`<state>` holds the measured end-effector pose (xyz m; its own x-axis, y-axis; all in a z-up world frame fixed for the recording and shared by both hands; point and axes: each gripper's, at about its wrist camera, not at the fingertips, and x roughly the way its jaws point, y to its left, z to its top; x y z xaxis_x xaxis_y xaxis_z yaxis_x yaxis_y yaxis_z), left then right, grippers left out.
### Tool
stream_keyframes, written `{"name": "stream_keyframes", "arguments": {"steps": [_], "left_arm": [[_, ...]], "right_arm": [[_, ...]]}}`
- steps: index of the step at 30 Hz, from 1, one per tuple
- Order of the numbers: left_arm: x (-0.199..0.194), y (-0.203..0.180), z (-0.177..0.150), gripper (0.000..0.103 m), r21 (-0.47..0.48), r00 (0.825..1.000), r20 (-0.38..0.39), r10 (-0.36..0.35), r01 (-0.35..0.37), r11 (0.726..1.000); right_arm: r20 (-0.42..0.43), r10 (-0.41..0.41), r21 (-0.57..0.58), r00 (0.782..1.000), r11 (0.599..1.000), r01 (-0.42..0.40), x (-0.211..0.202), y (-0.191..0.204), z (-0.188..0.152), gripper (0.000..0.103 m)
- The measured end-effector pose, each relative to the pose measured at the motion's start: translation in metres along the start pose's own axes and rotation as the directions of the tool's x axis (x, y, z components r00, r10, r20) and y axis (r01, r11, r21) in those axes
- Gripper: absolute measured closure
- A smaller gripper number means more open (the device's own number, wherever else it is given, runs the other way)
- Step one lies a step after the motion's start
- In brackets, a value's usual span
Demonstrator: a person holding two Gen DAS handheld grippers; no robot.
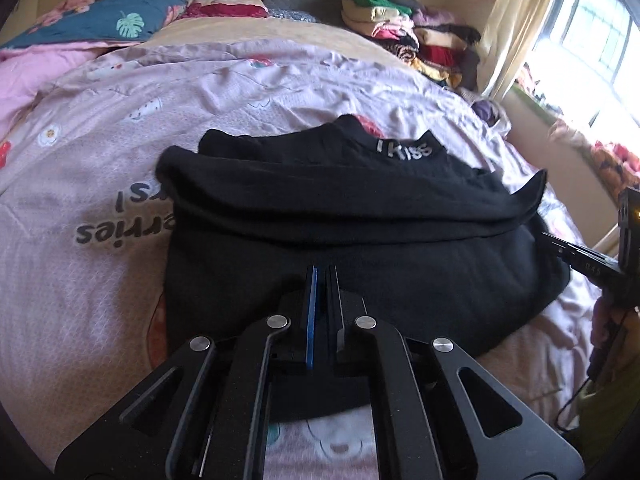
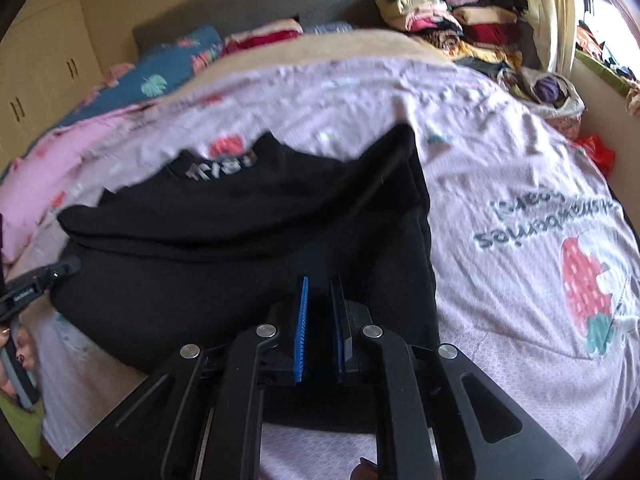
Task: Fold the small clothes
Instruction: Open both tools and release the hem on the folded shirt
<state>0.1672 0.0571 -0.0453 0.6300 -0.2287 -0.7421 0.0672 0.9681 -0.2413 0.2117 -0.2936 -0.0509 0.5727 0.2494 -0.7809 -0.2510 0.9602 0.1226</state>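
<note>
Lying part-folded on the pink printed bedsheet (image 1: 100, 184), black top (image 1: 360, 208), collar with silver lettering (image 1: 406, 151) at the far side, one fold already doubled over across the middle. Looks soft, limp and light; likely to sag and slide on itself, with no stiffness to hold a crease. Matte knit, thick at the doubled edge, rounded where folded. Best taken at the near hem corners, pinching both layers together, so that the fold carries over evenly. Left gripper (image 1: 322, 280) over the near middle of the cloth, blue pads pressed together, nothing visibly between them. Right gripper (image 2: 320, 288) over the near right part, pads almost together with a thin gap; cloth between them cannot be told. Sheet crumpled, strawberry print (image 2: 584, 280) to the right. Stack of folded clothes (image 1: 412, 36) at the far corner by the curtain (image 1: 516, 20).
</note>
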Motion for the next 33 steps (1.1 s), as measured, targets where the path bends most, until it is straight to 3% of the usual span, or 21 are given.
{"name": "stream_keyframes", "arguments": {"steps": [11,22,23,24,25,26,30,31,33], "left_arm": [[0.042,0.003,0.037,0.103,-0.017,0.999,0.001,0.045,-0.045,0.999],[0.057,0.021,0.065,0.103,-0.102,0.996,0.029,0.087,-0.083,0.991],[0.053,0.023,0.065,0.097,-0.114,0.995,0.046,0.094,-0.088,0.989],[0.045,0.028,0.066,0.091,-0.133,0.990,0.080,0.113,-0.102,0.986],[0.038,0.032,0.066,0.076,-0.145,0.986,0.104,0.133,-0.118,0.982],[0.032,0.036,0.067,0.071,-0.157,0.981,0.125,0.152,-0.131,0.979],[0.019,0.057,0.071,0.066,-0.212,0.967,0.143,0.210,-0.177,0.961],[0.021,0.064,0.072,0.059,-0.232,0.967,0.129,0.222,-0.188,0.954],[0.029,0.072,0.071,0.053,-0.260,0.976,0.089,0.198,-0.169,0.951]], "right_arm": [[0.001,0.047,0.046,0.999,0.998,-0.047,0.039,-0.018,0.031,0.093],[0.124,0.037,0.082,0.992,0.996,-0.047,0.044,-0.038,0.052,0.092],[0.139,0.025,0.088,0.990,0.995,-0.037,0.040,-0.042,0.054,0.090],[0.149,0.004,0.088,0.989,0.996,-0.018,0.037,-0.045,0.055,0.079],[0.161,-0.031,0.087,0.986,0.996,0.017,0.034,-0.049,0.055,0.071],[0.168,-0.048,0.089,0.985,0.995,0.033,0.033,-0.052,0.056,0.059],[0.136,-0.045,0.093,0.990,0.995,0.033,0.038,-0.061,0.056,0.052],[0.127,-0.052,0.093,0.991,0.995,0.040,0.041,-0.061,0.056,0.049],[0.109,-0.045,0.090,0.993,0.995,0.035,0.047,-0.061,0.054,0.047]]}}
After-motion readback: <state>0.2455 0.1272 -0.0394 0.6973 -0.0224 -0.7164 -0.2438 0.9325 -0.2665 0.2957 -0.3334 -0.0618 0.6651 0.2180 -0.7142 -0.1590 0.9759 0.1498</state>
